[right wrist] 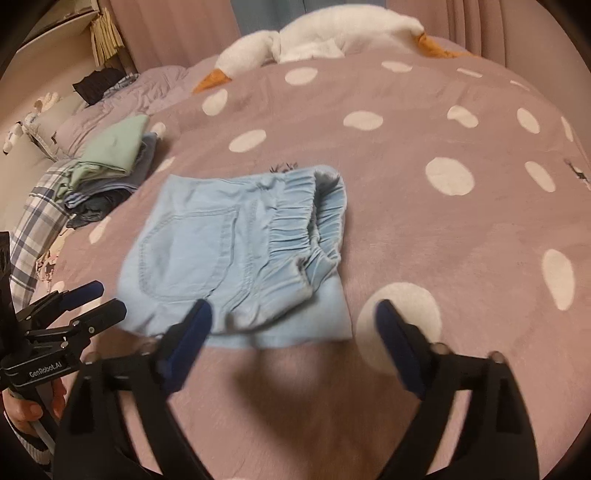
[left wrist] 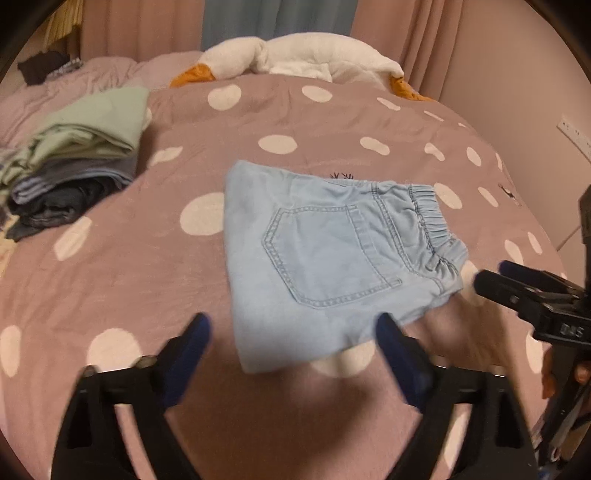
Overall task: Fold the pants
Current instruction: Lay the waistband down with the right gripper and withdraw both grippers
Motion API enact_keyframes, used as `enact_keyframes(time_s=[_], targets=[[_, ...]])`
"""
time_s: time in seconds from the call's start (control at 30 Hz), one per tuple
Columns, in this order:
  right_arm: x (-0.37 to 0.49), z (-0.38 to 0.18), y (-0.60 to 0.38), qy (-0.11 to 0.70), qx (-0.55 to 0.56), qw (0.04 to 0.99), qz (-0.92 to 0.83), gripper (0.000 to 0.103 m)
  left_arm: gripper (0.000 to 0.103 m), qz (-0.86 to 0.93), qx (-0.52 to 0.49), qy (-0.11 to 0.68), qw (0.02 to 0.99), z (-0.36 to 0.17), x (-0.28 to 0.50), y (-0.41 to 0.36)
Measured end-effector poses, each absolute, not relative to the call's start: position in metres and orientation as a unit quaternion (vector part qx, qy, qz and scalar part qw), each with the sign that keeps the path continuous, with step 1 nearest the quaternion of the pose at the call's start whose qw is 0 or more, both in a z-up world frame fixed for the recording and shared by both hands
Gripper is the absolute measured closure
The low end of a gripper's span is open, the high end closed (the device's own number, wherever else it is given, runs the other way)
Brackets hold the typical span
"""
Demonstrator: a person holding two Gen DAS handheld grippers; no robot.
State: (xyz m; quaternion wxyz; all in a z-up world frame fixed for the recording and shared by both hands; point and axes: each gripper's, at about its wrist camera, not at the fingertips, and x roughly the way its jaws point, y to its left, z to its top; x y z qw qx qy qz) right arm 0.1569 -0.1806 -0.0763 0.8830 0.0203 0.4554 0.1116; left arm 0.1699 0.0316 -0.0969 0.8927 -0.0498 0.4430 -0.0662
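My left gripper (left wrist: pixel 291 334) hangs over the bed with its blue-padded jaws spread wide, nothing pinched between them; the near hem of the folded pants (left wrist: pixel 332 251) shows in the gap, lying on the cover below rather than touched by the pads. My right gripper (right wrist: pixel 291 321) stands just as wide apart and just as empty, its left fingertip (right wrist: pixel 195 325) over the near edge of the same garment, its right one over a white dot of the blanket (right wrist: pixel 424 240).

In the right wrist view, my left hand (right wrist: pixel 27 410) grips the handle of the other tool at the lower left edge.

The pants, light blue denim with an elastic waistband, lie folded into a compact rectangle in the middle of the mauve, white-dotted blanket. A stitched back pocket (left wrist: pixel 325 254) faces up, and the gathered waistband (right wrist: pixel 310 225) sits on the fold's right side, slightly puffed open.

Farther back to the left, well apart from the pants, rests a stack of folded clothes (left wrist: pixel 81 162), a pale green piece on top of greys and dark blues. A plaid garment (right wrist: pixel 33 229) trails off the bed's left side beside that stack.

At the head of the bed lies a white goose plush (left wrist: pixel 295 55) with an orange beak, and behind it hang pink curtains (left wrist: pixel 406 29).
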Motion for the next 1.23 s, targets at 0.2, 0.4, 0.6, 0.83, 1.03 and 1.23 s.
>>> enact_keyframes(time_s=[0.2, 0.4, 0.6, 0.83, 1.03, 1.23], targets=[[0.125, -0.062, -0.181, 0.45, 0.019, 0.886, 0.114, 0.0, 0.007, -0.05, -0.057, 0.439, 0.895, -0.078, 0.148, 0.032], [0.1, -0.049, -0.177, 0.445, 0.011, 0.888, 0.117, 0.0, 0.004, -0.031, -0.058, 0.446, 0.893, -0.063, 0.127, 0.028], [0.08, -0.039, -0.174, 0.436, 0.01, 0.892, 0.117, 0.0, 0.001, -0.027, -0.064, 0.448, 0.891, -0.053, 0.109, 0.024], [0.059, -0.024, -0.166, 0.421, -0.001, 0.898, 0.128, 0.0, 0.001, -0.022, -0.078, 0.44, 0.894, -0.042, 0.091, 0.024], [0.051, -0.014, -0.163, 0.409, 0.001, 0.903, 0.134, 0.0, 0.001, -0.013, -0.072, 0.428, 0.901, -0.033, 0.084, 0.023], [0.049, -0.015, -0.16, 0.411, 0.001, 0.901, 0.138, 0.0, 0.001, -0.01, -0.073, 0.431, 0.899, -0.034, 0.08, 0.024]])
